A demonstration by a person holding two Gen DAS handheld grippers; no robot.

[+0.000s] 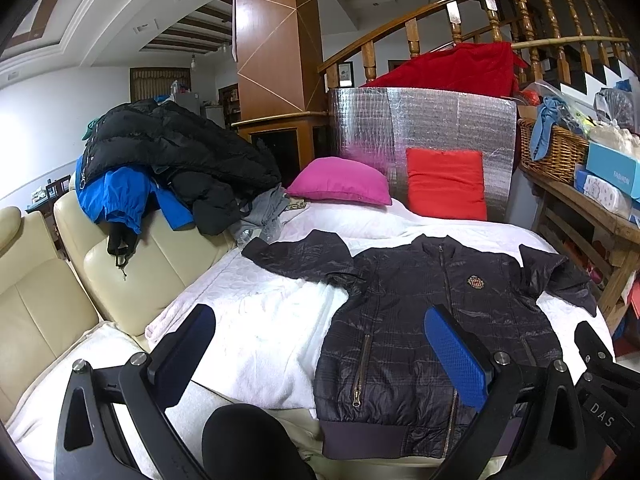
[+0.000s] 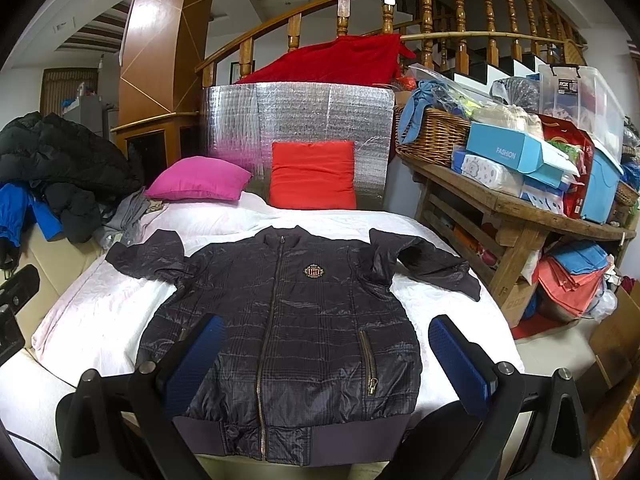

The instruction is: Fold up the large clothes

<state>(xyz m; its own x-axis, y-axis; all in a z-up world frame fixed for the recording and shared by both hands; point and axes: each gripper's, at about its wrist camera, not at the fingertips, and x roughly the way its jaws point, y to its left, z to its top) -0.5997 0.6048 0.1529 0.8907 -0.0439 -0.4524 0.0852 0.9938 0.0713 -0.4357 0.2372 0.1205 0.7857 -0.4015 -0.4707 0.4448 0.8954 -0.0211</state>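
Note:
A dark navy quilted jacket (image 1: 432, 320) lies flat, front up and zipped, on a white bedspread (image 1: 264, 320), sleeves spread to both sides. It also shows in the right wrist view (image 2: 288, 328) with a crest badge on the chest. My left gripper (image 1: 320, 316) is open and empty, hovering above the jacket's lower left edge and the bedspread. My right gripper (image 2: 326, 322) is open and empty, above the jacket's lower half. The right gripper's body shows at the right edge of the left wrist view (image 1: 600, 372).
A pile of black and blue coats (image 1: 160, 164) lies on a cream sofa (image 1: 100, 280) at left. A pink pillow (image 1: 340, 182) and red pillow (image 1: 446, 184) lean against a silver foil panel (image 1: 420, 120). A cluttered wooden table (image 2: 516, 208) stands at right.

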